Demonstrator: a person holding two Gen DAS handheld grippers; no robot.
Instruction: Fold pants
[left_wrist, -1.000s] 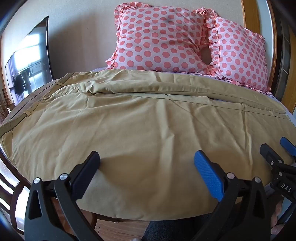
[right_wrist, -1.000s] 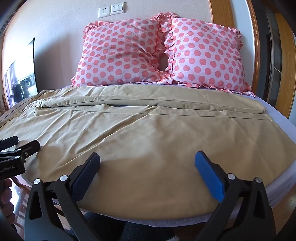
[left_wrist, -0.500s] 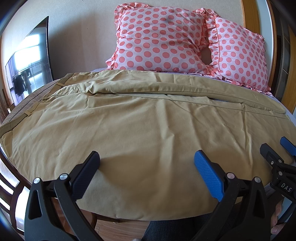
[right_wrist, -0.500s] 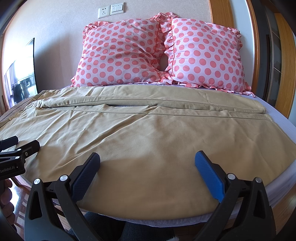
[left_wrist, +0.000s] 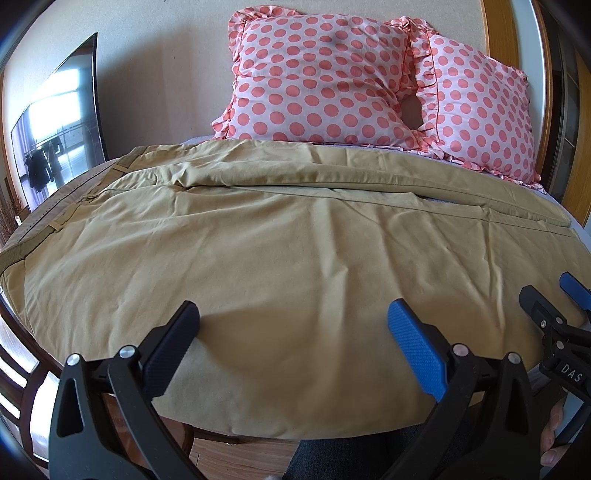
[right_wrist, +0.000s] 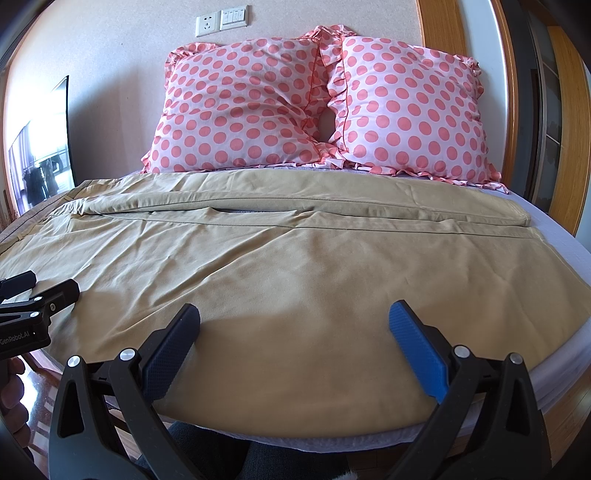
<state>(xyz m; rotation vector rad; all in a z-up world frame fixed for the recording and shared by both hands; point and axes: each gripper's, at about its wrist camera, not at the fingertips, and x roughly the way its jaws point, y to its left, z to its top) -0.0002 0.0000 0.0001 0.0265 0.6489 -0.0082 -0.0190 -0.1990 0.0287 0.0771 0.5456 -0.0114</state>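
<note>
Tan pants (left_wrist: 280, 236) lie spread flat across the bed, waistband at the left (left_wrist: 55, 218), leg hems at the right (right_wrist: 517, 218). They also fill the right wrist view (right_wrist: 295, 266). My left gripper (left_wrist: 291, 325) is open and empty, hovering over the pants' near edge. My right gripper (right_wrist: 293, 325) is open and empty over the near edge further right. Each gripper shows at the edge of the other's view: the right one (left_wrist: 554, 299) and the left one (right_wrist: 40, 288).
Two pink polka-dot pillows (right_wrist: 321, 107) lean on the wall at the bed's head. A dark TV screen (left_wrist: 55, 122) stands at the left. A wooden frame (right_wrist: 517, 92) is at the right. The bed's near edge (right_wrist: 517, 373) drops to a wood floor.
</note>
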